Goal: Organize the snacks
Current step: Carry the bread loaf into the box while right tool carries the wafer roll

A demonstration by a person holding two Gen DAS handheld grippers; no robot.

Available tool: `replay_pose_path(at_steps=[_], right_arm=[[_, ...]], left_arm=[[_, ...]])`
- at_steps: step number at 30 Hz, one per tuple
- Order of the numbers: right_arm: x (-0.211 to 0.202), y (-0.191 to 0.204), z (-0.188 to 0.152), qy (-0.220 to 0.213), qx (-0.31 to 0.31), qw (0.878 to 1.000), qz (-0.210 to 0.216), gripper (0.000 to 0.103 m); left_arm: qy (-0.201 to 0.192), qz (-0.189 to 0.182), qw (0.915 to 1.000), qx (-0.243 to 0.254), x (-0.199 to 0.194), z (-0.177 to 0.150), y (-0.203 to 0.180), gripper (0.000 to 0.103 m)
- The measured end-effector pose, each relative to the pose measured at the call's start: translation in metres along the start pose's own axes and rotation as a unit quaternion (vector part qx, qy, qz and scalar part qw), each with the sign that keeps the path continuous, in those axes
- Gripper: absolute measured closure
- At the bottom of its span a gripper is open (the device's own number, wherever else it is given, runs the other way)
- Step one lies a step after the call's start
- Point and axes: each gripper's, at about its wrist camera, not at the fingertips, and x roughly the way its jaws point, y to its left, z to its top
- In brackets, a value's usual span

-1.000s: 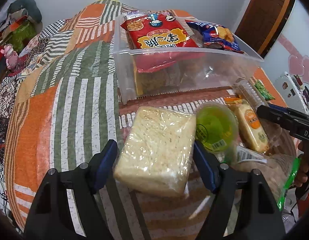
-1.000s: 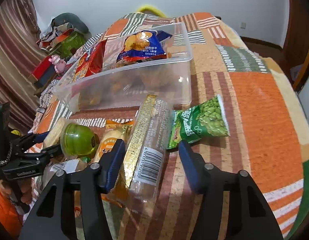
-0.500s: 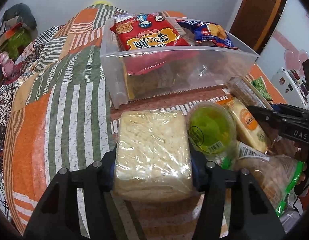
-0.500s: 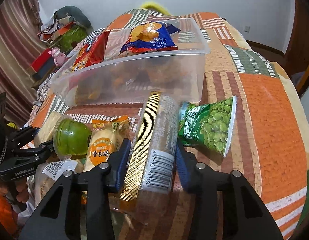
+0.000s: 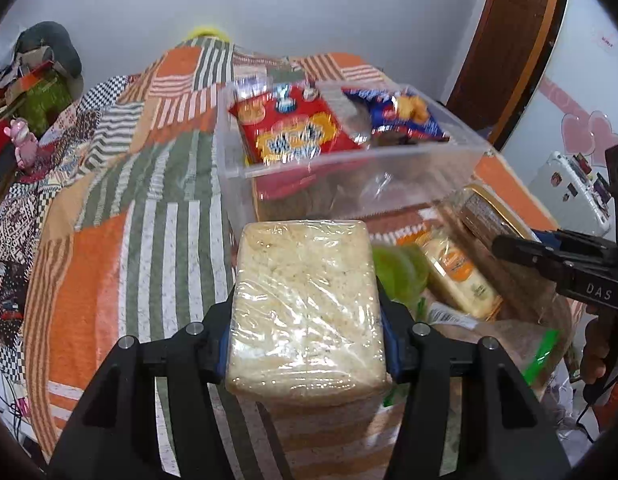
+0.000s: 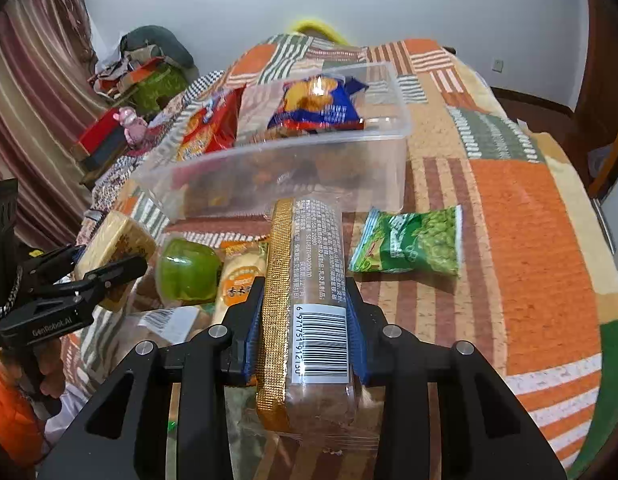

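Observation:
My left gripper is shut on a pale square cake wrapped in clear film and holds it above the bedspread, short of the clear plastic bin. My right gripper is shut on a long clear biscuit pack with a gold strip and barcode, raised in front of the bin. The bin holds a red snack bag and a blue snack bag. The left gripper with the cake also shows in the right wrist view.
Loose on the patchwork bedspread lie a green pea bag, a green jelly cup, an orange-labelled pastry and a bread bag. Clutter and a curtain stand at the left; a wooden door is at the right.
Both grippers closed on their snacks, the left on the cake and the right on the biscuit pack, and lifted them off the bedspread toward the bin.

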Motion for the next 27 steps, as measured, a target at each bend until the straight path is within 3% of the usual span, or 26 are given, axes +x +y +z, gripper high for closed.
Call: replay_pose_path(at_steps=[16,27], right_arm=[[-0.043,0.002,0.039,-0.086,-0.005,0.996,-0.008,0.07],[-0.04,-0.003,0.077,-0.126,-0.005,0.992,-0.019,0.07]], left_arm=[[-0.072,-0.01,0.9971,0.024,-0.028,0.061,-0.021,0.047],[-0.085,-0.023,0.9955,0.034,-0.009,0.103,-0.037,0.047]])
